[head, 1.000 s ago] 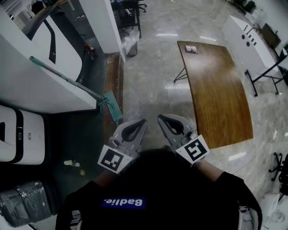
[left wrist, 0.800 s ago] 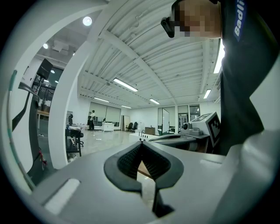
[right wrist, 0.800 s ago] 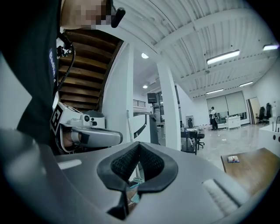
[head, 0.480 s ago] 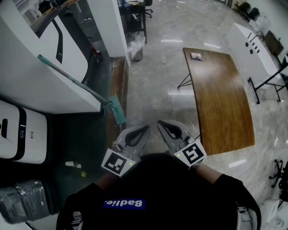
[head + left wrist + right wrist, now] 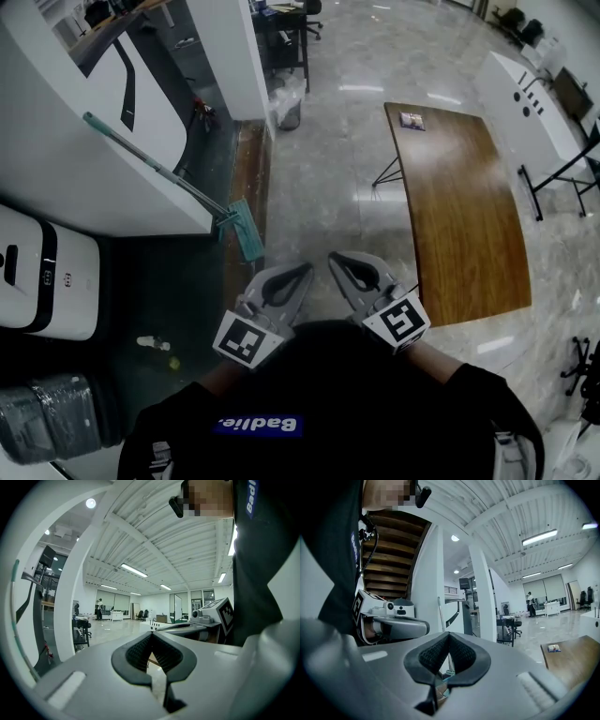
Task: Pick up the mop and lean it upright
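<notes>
Grey polished floor (image 5: pixel 319 178) is separating my shut, empty left gripper (image 5: pixel 305 268) and right gripper (image 5: pixel 333 257) from the teal flat mop (image 5: pixel 155 165) leaning on a white wall (image 5: pixel 66 159); a brown wooden table (image 5: pixel 459 206) is flanking us.

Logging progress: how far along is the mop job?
Looks done: the mop leans handle-up against the white wall, with its head on the floor. In hand: nothing. The left gripper and right gripper are shut, empty and apart from it. Remaining: nothing visible.
</notes>
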### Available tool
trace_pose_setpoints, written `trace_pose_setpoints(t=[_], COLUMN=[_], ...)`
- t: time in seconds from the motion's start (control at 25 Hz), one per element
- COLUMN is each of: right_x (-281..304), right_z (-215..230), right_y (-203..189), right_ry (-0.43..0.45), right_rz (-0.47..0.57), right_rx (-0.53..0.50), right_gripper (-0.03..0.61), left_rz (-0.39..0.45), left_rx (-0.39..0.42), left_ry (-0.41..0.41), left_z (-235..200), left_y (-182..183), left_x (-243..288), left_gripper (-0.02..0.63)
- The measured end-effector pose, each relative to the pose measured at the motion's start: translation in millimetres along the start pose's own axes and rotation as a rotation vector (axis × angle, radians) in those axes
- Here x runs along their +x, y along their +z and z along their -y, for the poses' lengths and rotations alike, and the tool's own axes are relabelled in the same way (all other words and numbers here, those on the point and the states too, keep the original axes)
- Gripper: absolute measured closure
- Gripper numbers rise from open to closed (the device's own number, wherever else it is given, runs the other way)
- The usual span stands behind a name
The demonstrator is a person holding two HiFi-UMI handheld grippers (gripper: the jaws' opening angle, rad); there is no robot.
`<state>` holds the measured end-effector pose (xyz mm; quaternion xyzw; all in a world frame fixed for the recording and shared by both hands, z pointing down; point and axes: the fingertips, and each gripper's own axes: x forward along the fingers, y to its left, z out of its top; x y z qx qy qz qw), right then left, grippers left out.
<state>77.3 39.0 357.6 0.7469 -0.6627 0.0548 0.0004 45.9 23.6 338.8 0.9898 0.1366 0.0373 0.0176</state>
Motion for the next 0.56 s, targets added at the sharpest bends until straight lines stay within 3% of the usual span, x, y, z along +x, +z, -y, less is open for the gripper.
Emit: trace_pose_setpoints(t=[0.56], right_x=[1.9], right_z=[5.2], right_y=[-8.0], right_ry=[0.008], right_rz=[-0.002], right_rx=[-0.014], right_gripper=[0.575], left_rz=[0.001], left_rx=[0.010], left_ry=[-0.007], left_z=[-0.3], left_y=[-2.4], left_x=[3.5], left_gripper=[0.595])
